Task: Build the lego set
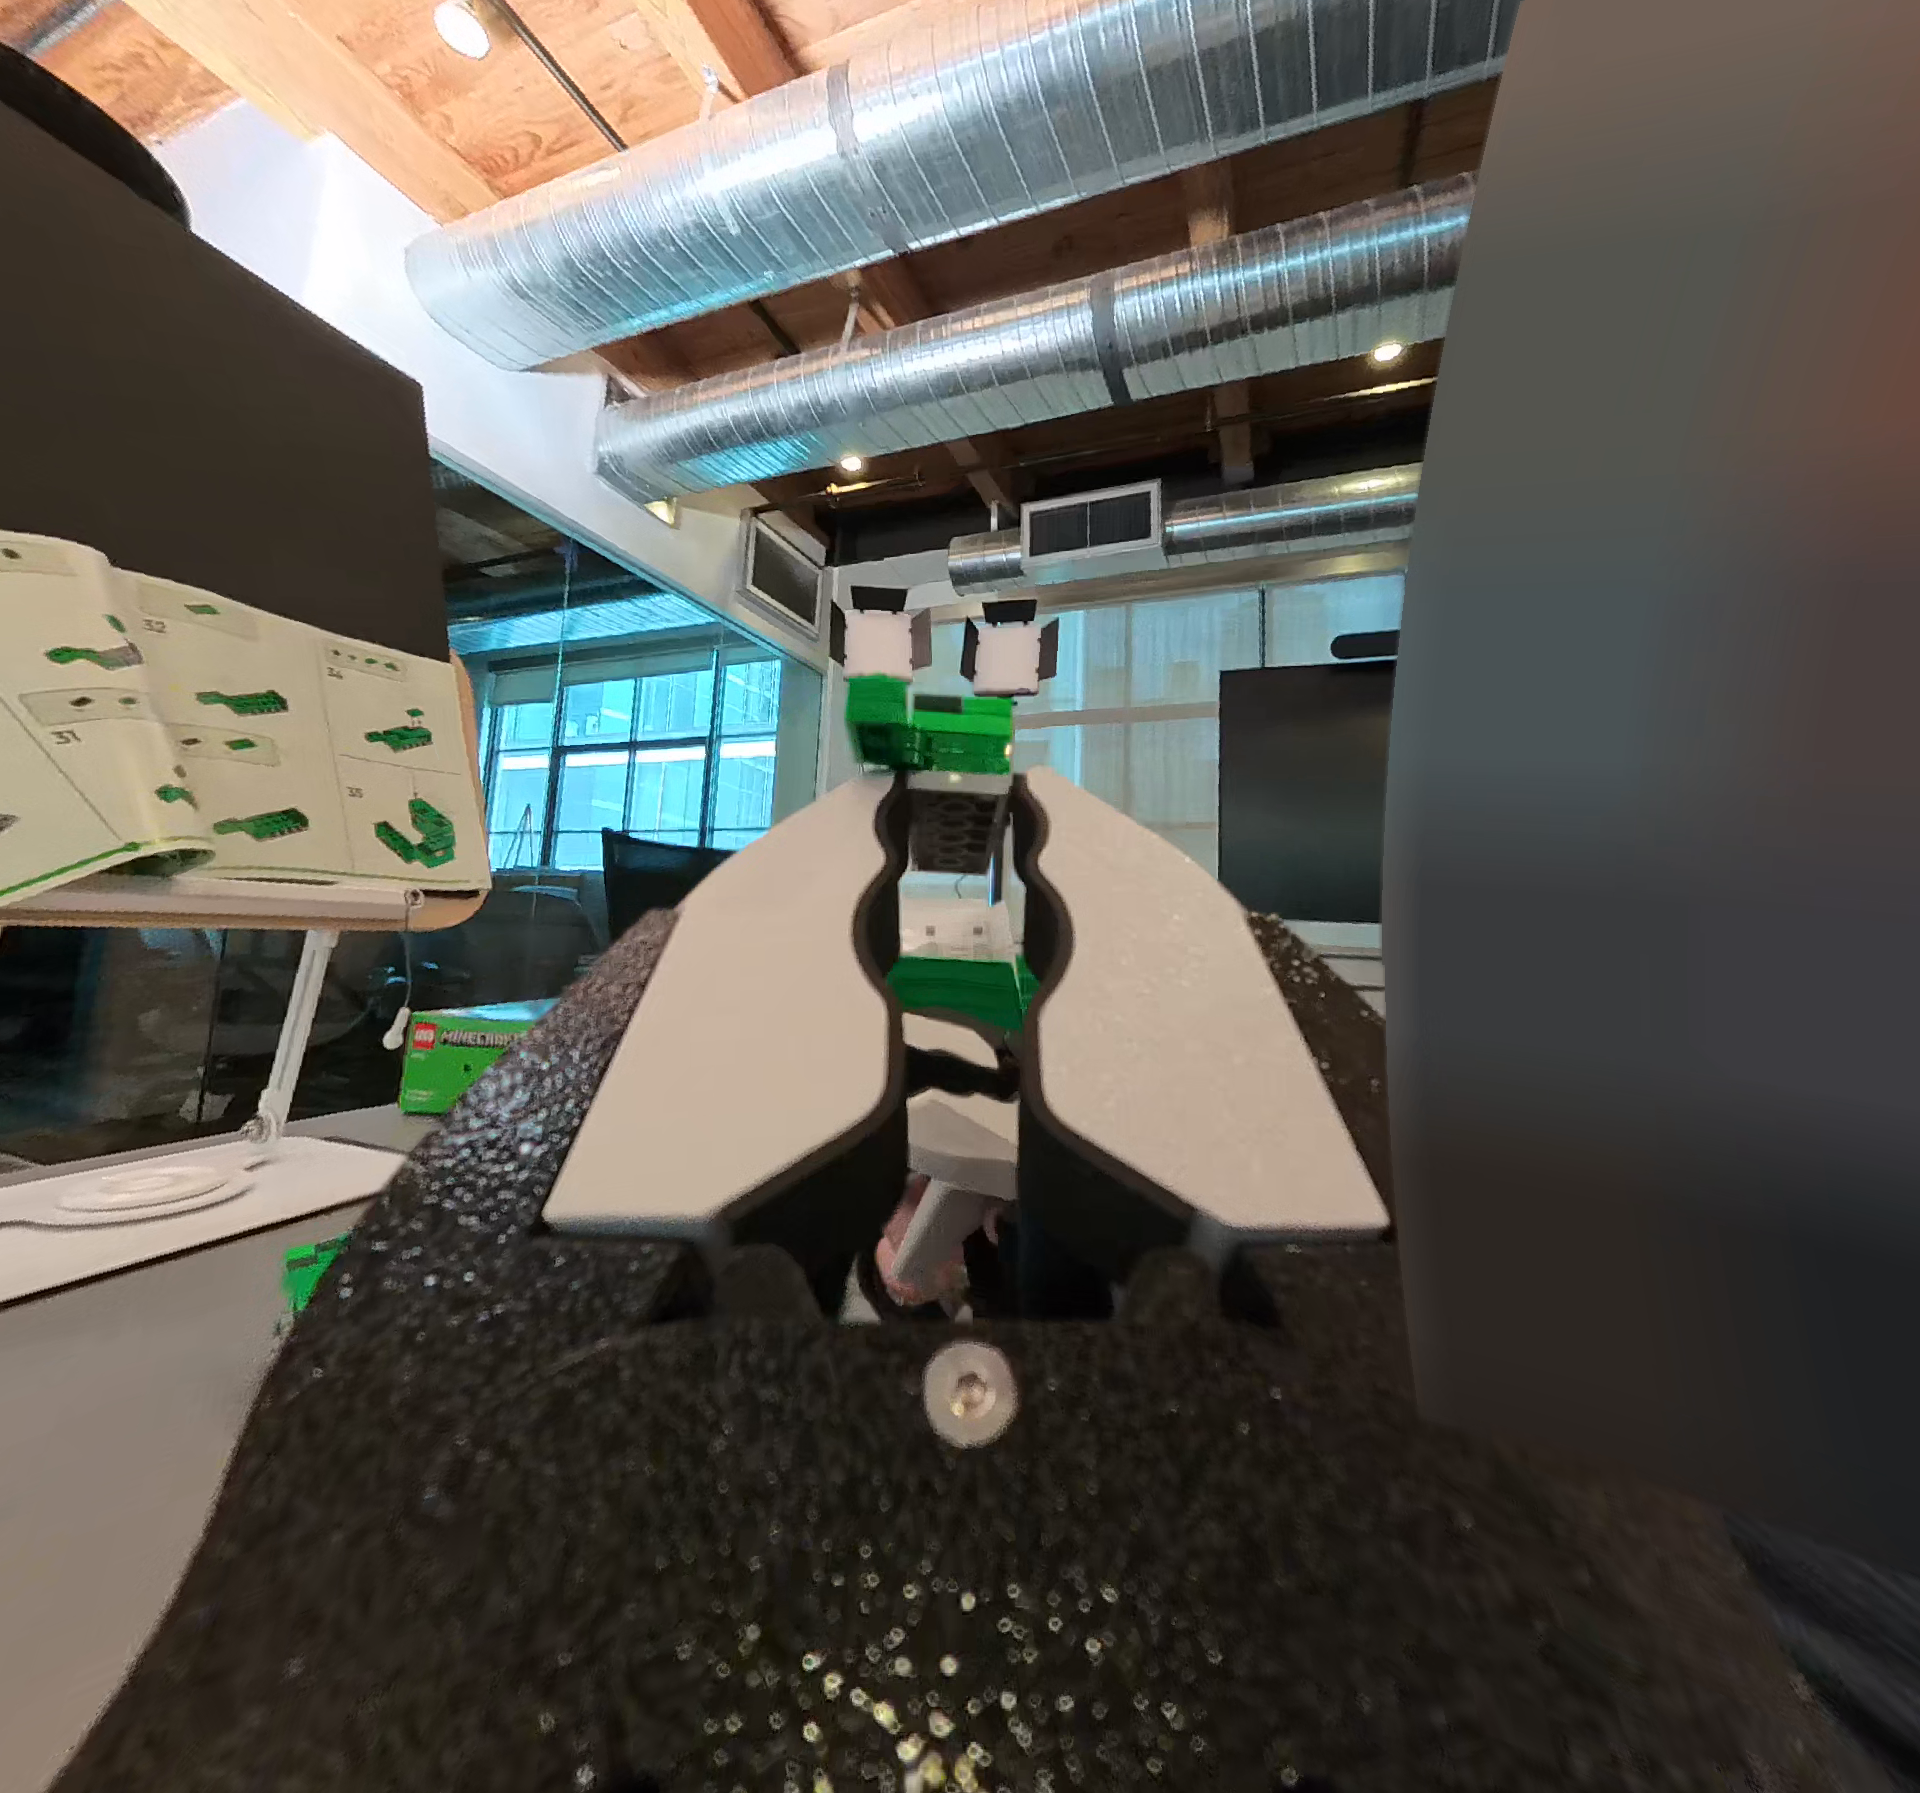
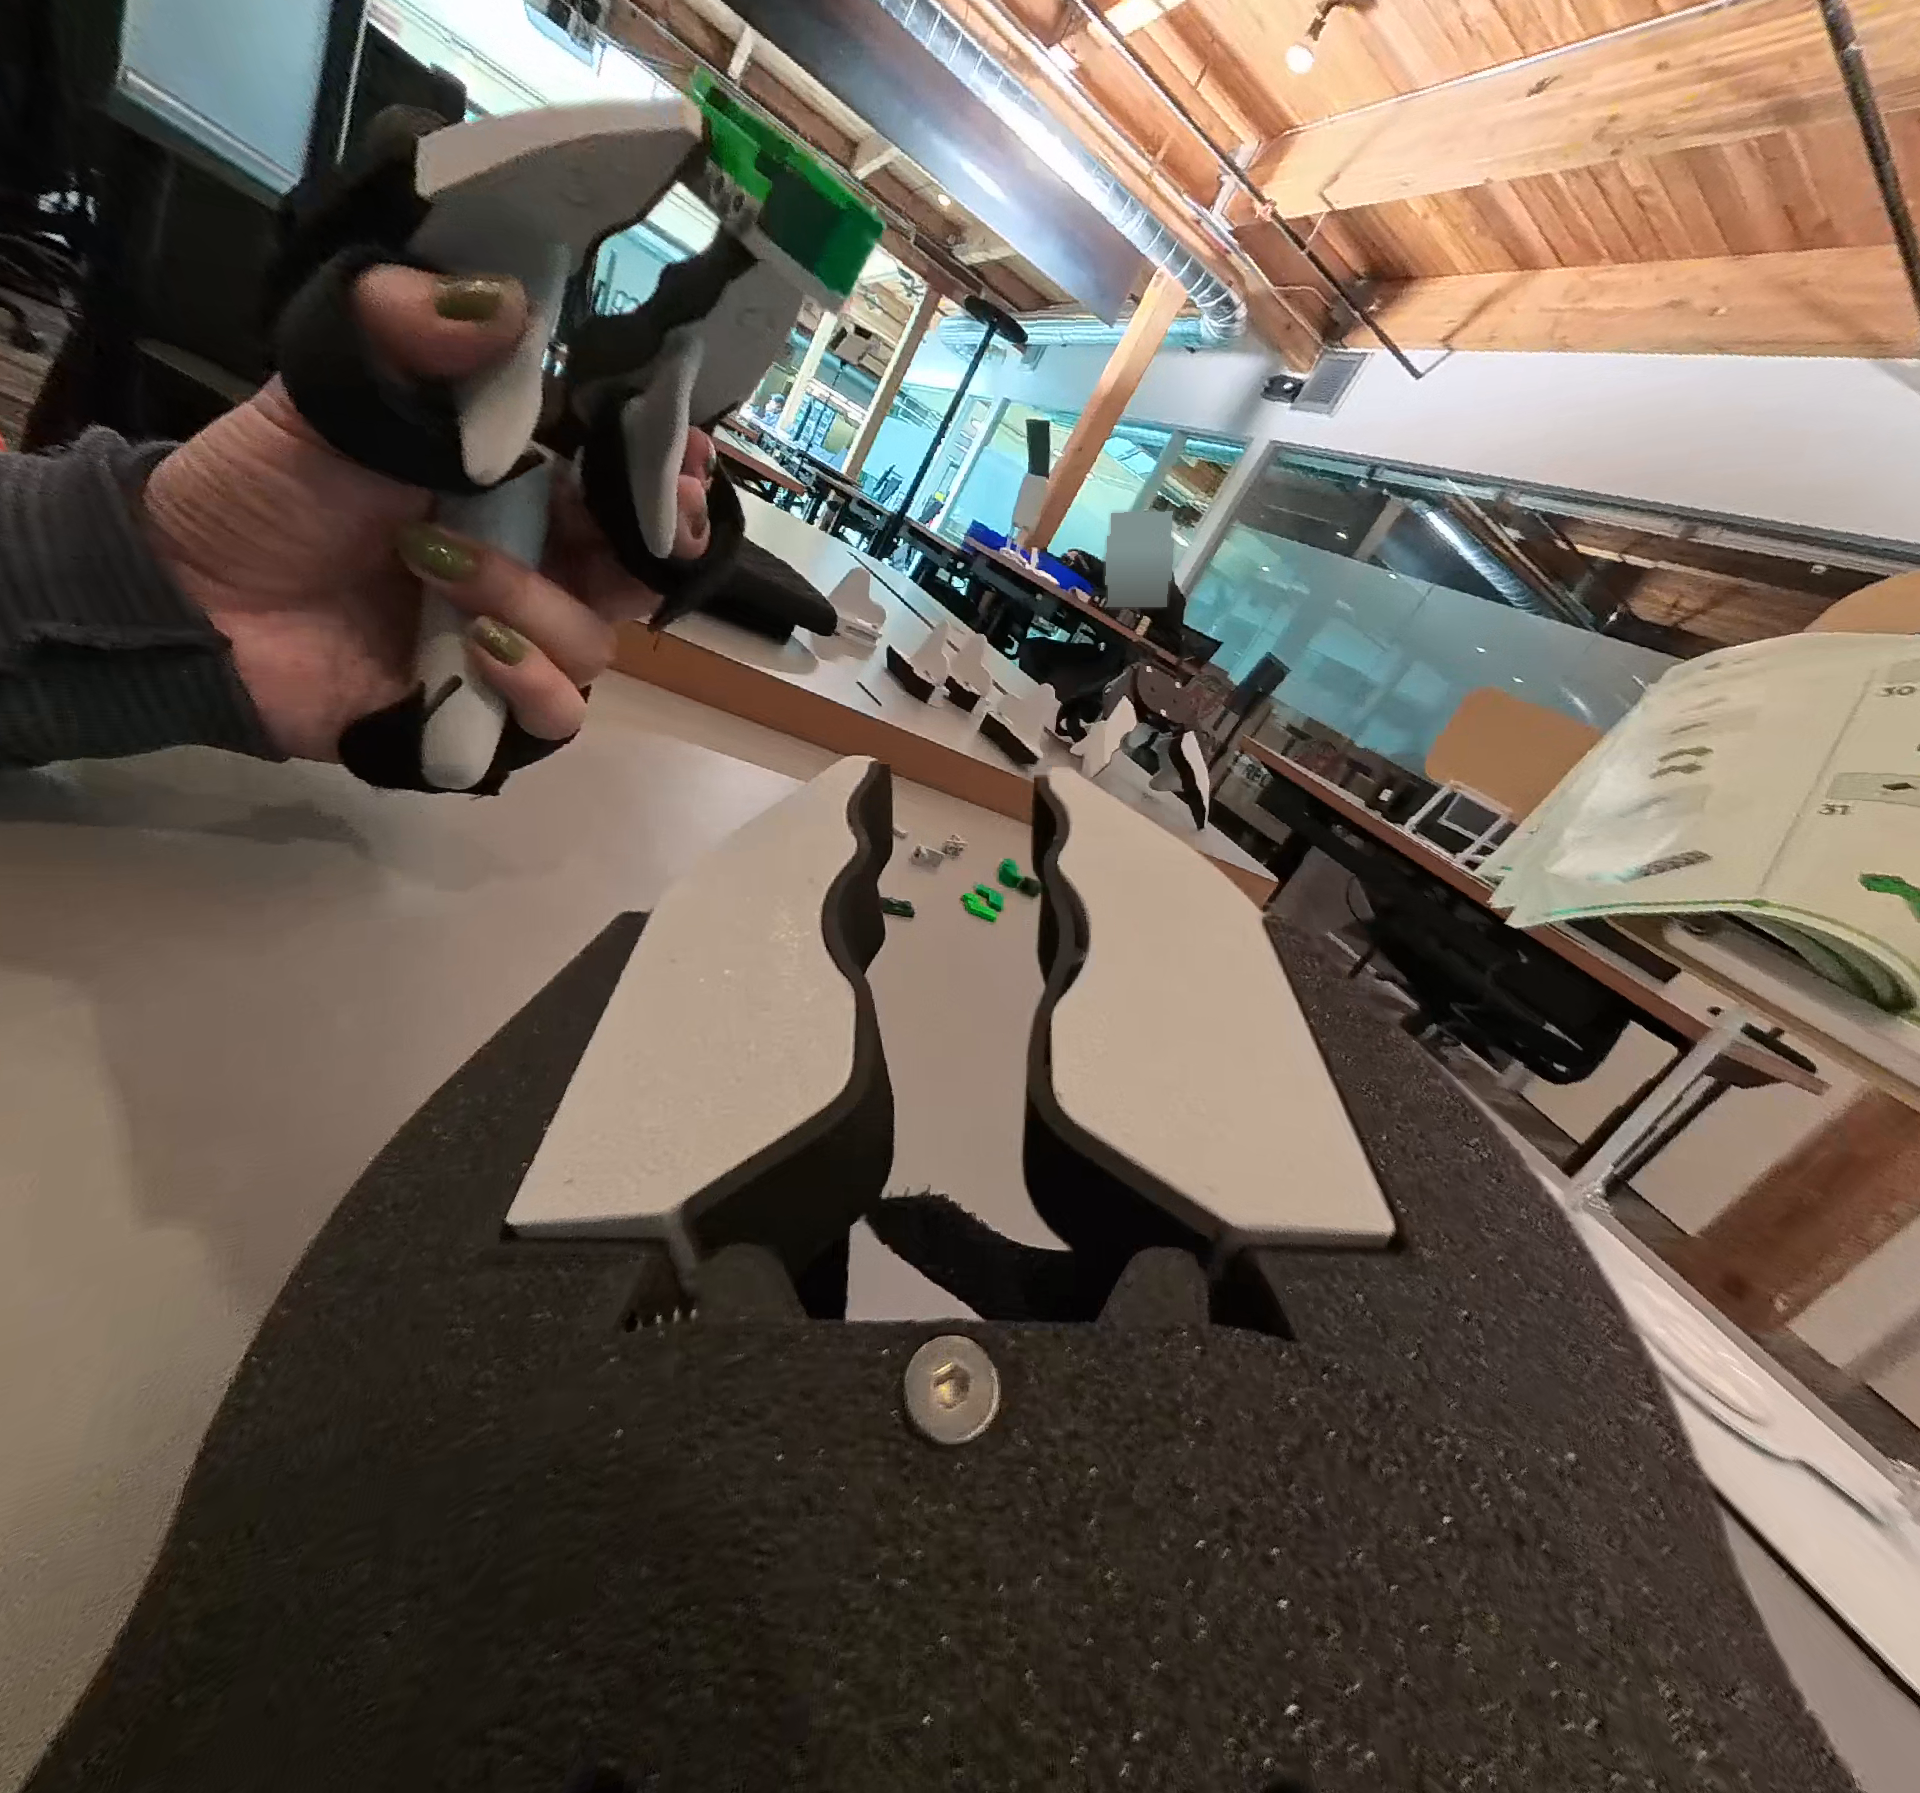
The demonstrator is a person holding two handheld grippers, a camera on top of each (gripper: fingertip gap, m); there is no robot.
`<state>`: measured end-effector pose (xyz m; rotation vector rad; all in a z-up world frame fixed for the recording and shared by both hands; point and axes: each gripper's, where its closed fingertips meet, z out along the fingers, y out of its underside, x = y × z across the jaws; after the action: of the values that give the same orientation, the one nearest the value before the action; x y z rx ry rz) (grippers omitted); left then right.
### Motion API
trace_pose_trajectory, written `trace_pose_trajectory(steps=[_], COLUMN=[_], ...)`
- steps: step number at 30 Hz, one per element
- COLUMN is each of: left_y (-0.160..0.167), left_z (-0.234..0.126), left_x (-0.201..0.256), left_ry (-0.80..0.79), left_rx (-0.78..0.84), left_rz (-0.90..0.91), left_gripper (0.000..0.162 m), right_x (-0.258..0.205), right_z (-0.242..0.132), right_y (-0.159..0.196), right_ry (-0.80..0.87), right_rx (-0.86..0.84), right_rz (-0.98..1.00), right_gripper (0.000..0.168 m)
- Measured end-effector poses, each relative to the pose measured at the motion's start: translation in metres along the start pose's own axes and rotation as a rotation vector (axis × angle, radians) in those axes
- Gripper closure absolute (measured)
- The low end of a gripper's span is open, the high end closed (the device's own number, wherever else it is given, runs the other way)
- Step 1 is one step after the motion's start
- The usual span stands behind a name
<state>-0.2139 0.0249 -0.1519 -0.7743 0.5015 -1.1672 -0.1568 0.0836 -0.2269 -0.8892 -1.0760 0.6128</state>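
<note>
Left wrist view: rides behind left tongs [image 1: 956,787], tilted up toward ceiling ducts [image 1: 935,185], green lego assembly [image 1: 935,730] close at tips. Right wrist view: low over bench [image 2: 312,964], facing along it, rolled sideways. Shared: left tongs [image 2: 743,216], assembly [image 2: 800,195], instruction booklet [image 1: 229,735] [image 2: 1714,787].

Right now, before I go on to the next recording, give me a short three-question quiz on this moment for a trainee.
1. True or false: the left gripper holds the bright green flat Lego assembly lifted above the pale grey table.
2. Which is the right gripper? A) shut on a brick, B) open and empty, C) out of view.
3. Fill in: the loose small green Lego pieces lie on the table, seen between the right gripper's ______.

Key: 1 true; 2 B; 3 fingers.
</note>
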Motion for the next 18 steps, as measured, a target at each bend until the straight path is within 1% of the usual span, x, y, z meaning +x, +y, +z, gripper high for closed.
trace_pose_trajectory(steps=[4,12,18], left_y=[0.006,-0.001,0.0], left_z=[0.004,0.0,0.0], left_x=[0.003,0.001,-0.001], left_ry=[0.022,0.024,0.012], left_rx=[-0.027,0.026,0.022], left_rz=[-0.01,-0.038,-0.033], left_gripper=[0.144,0.144,0.144], right_x=[-0.003,-0.015,-0.033], right_z=[0.001,0.002,0.003], right_y=[0.001,0.003,0.005], right_ry=[-0.018,-0.081,-0.138], right_rx=[-0.009,-0.018,-0.051], right_rz=[-0.01,-0.029,-0.126], right_gripper=[0.144,0.151,0.156])
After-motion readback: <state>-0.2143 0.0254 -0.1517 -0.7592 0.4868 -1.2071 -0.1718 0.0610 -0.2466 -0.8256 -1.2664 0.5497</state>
